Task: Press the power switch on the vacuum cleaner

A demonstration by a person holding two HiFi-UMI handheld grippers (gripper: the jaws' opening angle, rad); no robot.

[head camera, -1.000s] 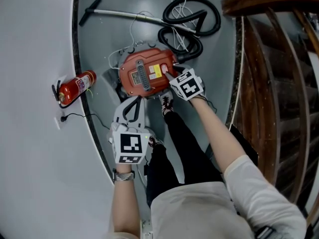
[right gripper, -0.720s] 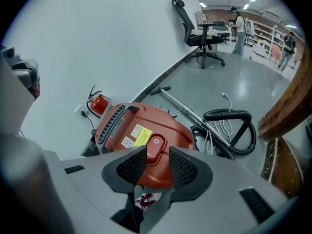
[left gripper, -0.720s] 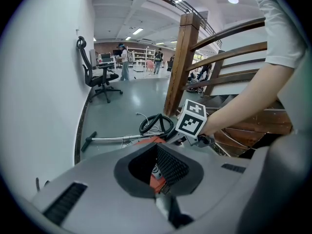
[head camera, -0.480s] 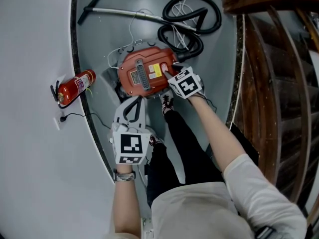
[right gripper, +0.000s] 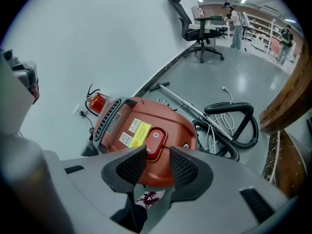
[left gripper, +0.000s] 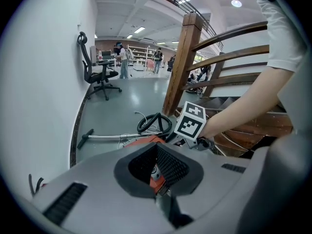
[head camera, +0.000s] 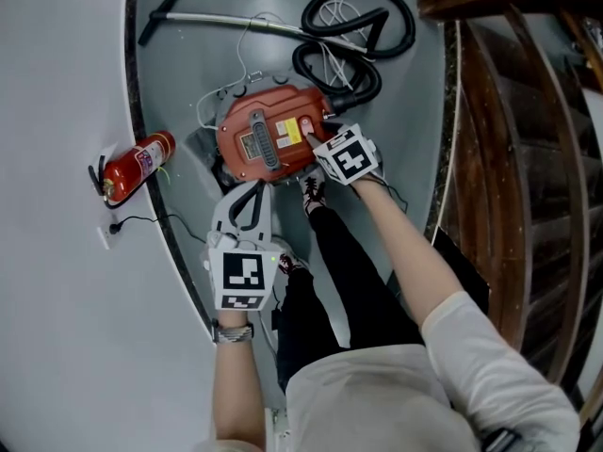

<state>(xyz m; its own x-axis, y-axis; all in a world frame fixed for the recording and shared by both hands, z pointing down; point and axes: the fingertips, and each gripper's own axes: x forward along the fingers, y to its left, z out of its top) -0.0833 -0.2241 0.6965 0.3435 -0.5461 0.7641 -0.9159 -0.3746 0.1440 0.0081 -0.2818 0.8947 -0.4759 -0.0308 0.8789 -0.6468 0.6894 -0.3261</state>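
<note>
Right claw jaws just opening, spread, red switch on vac between; left claw pressed together; grey floor, white wall.

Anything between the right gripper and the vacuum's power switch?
Nothing visible does. The right gripper, its jaws just opening wider and empty, points straight at the red power switch, which shows unobstructed beyond their tips.
</note>
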